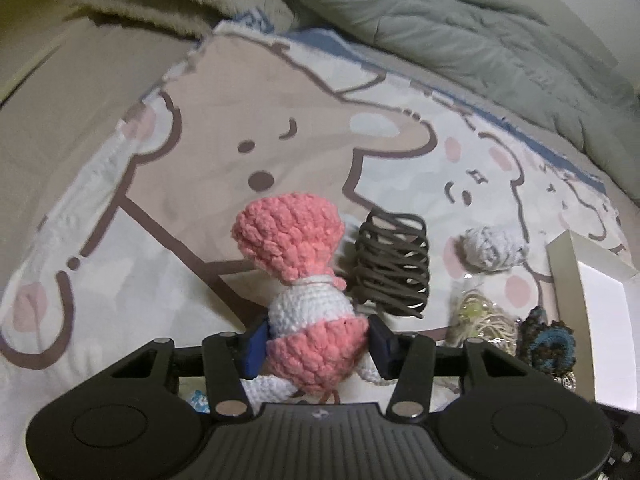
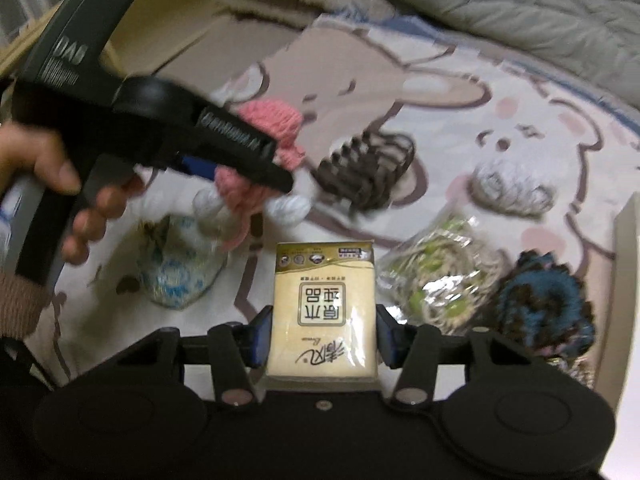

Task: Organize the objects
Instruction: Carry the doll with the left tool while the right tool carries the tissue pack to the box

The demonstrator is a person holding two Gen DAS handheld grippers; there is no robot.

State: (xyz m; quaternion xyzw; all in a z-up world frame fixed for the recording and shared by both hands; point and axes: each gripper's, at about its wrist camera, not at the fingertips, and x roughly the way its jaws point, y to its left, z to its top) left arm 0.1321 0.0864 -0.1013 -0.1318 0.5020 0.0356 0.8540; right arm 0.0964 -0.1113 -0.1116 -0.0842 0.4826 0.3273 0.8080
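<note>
**Both tongs loaded over the cartoon blanket**

Your left tongs (image 1: 318,350) are pinching a crocheted doll (image 1: 304,284) at its pink skirt, blue pads pressed against both sides. The doll's pink head points away from you, its white legs hang down toward the handle, and in the right wrist view it (image 2: 256,148) is lifted off the bedding, with your left hand (image 2: 68,184) wrapped around the grip of the tool.

Your right tongs (image 2: 324,338) are clamped on a pack of tissues (image 2: 324,312), a yellow-beige pack with a square label, held flat between the blue pads with its far end pointing away from you.

Under both lies the cartoon blanket (image 1: 168,152) printed with bears and rabbits, spread on the bed with a grey-green quilt (image 1: 460,24) bunched along its far edge.

On the blanket:
- a dark brown hair claw clip (image 1: 390,268), just beside the doll on its right
- a grey yarn ball (image 1: 494,250), further right
- a clear packet of beige cord with green beads (image 2: 440,276), near the tissue pack's right side
- a blue and dark crocheted piece (image 2: 544,300), just beside that packet
- a blue-and-white wrapped bundle (image 2: 180,264), left of the tissues

A white box (image 1: 592,312) sits at the right edge of the left wrist view.
</note>
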